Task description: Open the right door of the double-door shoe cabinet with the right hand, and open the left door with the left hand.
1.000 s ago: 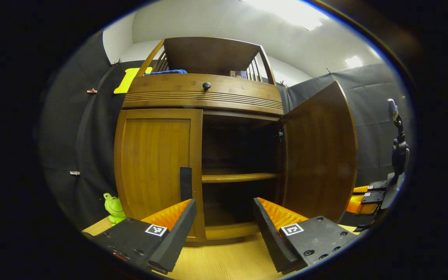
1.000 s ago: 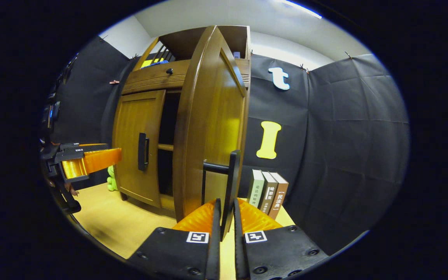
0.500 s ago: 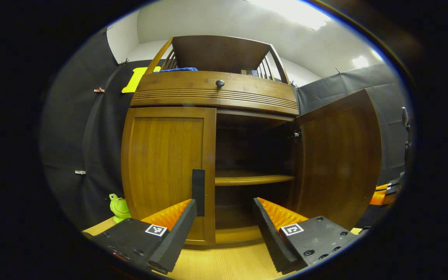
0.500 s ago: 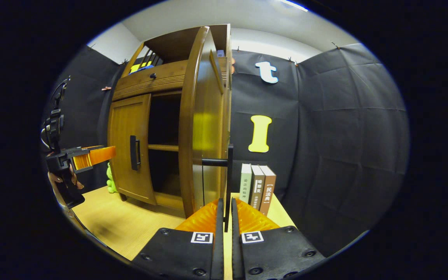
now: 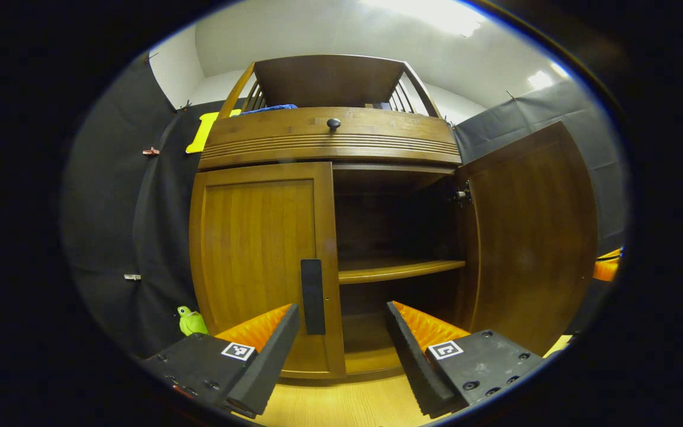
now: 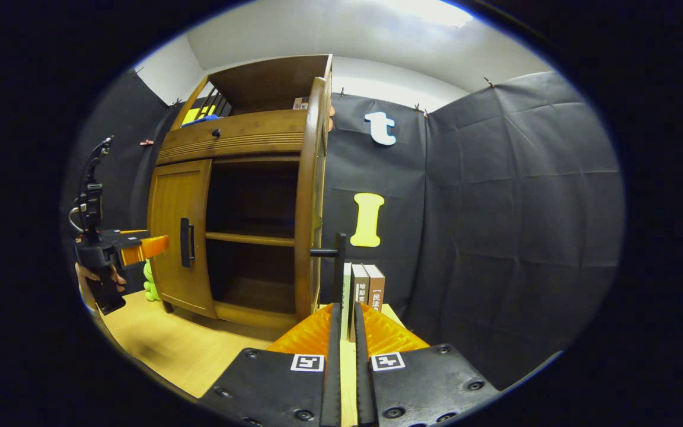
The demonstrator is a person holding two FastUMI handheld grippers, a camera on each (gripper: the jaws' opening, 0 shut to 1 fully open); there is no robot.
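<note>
My right gripper point(image 6: 343, 332) has its jaws clamped on the right door's handle point(image 6: 338, 267), that door swung wide. My left gripper point(image 5: 341, 332), jaws apart, faces the closed left door point(image 5: 258, 267); its stiff vertical handle point(image 5: 312, 296) is the place to grip.

Each claw point(image 5: 341, 347) has black screwed blocks bearing square markers.
</note>
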